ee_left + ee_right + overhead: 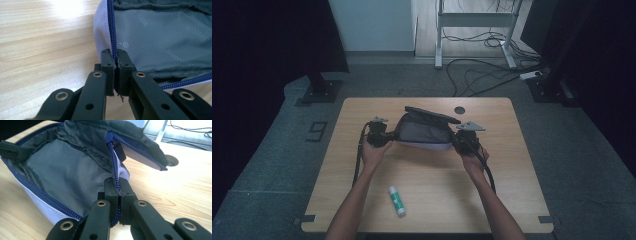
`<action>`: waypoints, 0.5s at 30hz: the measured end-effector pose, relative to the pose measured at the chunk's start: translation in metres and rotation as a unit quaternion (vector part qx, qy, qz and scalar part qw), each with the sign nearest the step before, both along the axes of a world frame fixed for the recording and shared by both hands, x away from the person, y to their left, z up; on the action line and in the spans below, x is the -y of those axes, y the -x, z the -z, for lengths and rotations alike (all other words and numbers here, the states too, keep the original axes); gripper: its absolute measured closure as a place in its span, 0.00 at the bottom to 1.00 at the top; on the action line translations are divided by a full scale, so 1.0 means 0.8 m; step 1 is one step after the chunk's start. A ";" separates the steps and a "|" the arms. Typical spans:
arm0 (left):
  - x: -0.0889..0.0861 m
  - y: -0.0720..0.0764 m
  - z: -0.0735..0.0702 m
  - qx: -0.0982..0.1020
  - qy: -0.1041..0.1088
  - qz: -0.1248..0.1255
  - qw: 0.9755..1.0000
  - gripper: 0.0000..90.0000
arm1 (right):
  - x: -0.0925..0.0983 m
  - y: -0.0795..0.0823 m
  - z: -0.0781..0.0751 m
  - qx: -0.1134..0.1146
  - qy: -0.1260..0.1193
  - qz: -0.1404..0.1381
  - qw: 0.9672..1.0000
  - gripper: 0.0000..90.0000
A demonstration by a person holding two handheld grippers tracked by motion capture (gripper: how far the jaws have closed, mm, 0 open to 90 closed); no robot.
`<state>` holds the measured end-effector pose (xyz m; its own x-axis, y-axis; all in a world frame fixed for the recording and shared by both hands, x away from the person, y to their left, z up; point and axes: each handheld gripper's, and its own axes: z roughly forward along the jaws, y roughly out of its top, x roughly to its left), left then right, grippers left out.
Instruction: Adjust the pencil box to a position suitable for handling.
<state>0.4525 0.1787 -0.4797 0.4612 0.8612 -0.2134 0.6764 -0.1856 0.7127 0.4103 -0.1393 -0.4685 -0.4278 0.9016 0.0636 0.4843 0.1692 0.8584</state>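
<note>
Wooden table (427,200), pale grain, with a round cable hole (460,110) near the far edge. On the far half of it, roughly centred: an unzipped pouch (424,132), grey lining printed with small logos, light lilac outer cloth, blue zipper (111,27) along the rim, dark flap standing open at the back. Stretched between 2 grippers, 1 at each end, mouth facing up and toward the near side.

Left gripper (380,136) at the pouch's left end, in the person's left hand. Jaws pressed together on the zippered rim, blue teeth running straight down into the seam between the 2 black pads, as the left gripper view (115,63) shows.

Right gripper (466,137) at the pouch's right end, in the right hand. Jaws likewise clamped on the rim, zipper tape pinched between the pads in the right gripper view (118,188); zipper pull (120,151) hanging just beyond under the flap.

Closer to the near edge, well apart from the pouch: a glue stick (396,200), white with a green label, lying flat between the 2 forearms.
</note>
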 end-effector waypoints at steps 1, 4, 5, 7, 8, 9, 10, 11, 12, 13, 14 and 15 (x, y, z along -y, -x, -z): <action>0.000 0.002 -0.001 0.001 -0.001 0.002 1.000 0.96 | 0.001 0.002 0.000 0.002 -0.001 -0.002 1.000 0.96; -0.002 0.010 -0.003 0.003 0.001 0.007 1.000 0.96 | 0.003 0.010 -0.002 0.004 -0.010 -0.006 1.000 0.96; -0.002 0.012 -0.004 0.004 0.001 0.008 1.000 0.96 | 0.004 0.012 -0.002 0.004 -0.013 -0.007 1.000 0.96; -0.002 0.017 -0.006 0.005 0.000 0.010 1.000 0.96 | 0.006 0.016 -0.002 0.006 -0.016 -0.008 1.000 0.96; -0.002 0.019 -0.006 0.007 0.000 0.011 1.000 0.96 | 0.006 0.018 -0.002 0.007 -0.018 -0.008 1.000 0.96; -0.002 0.021 -0.007 0.008 0.001 0.012 1.000 0.96 | 0.007 0.020 -0.002 0.006 -0.019 -0.009 1.000 0.96; -0.002 0.024 -0.007 0.007 0.001 0.013 1.000 0.96 | 0.007 0.021 -0.001 0.008 -0.021 -0.009 1.000 0.96; -0.003 0.026 -0.007 0.007 0.001 0.014 1.000 0.96 | 0.008 0.023 -0.001 0.007 -0.021 -0.009 1.000 0.96; -0.003 0.028 -0.006 0.007 0.002 0.015 1.000 0.96 | 0.008 0.024 -0.001 0.007 -0.023 -0.009 1.000 0.96; -0.003 0.031 -0.006 0.006 0.002 0.016 1.000 0.96 | 0.009 0.026 -0.001 0.007 -0.024 -0.011 1.000 0.96; -0.004 0.035 -0.006 0.006 0.001 0.018 1.000 0.96 | 0.009 0.028 -0.001 0.006 -0.025 -0.011 1.000 0.96; -0.004 0.035 -0.006 0.006 0.001 0.018 1.000 0.96 | 0.010 0.031 0.000 0.006 -0.026 -0.012 1.000 0.96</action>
<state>0.4249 0.1816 -0.4751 0.4935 0.8439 -0.2105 0.6616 -0.2071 0.7207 0.3854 -0.1470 -0.4683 -0.4496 0.8870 0.1055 0.4712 0.1352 0.8716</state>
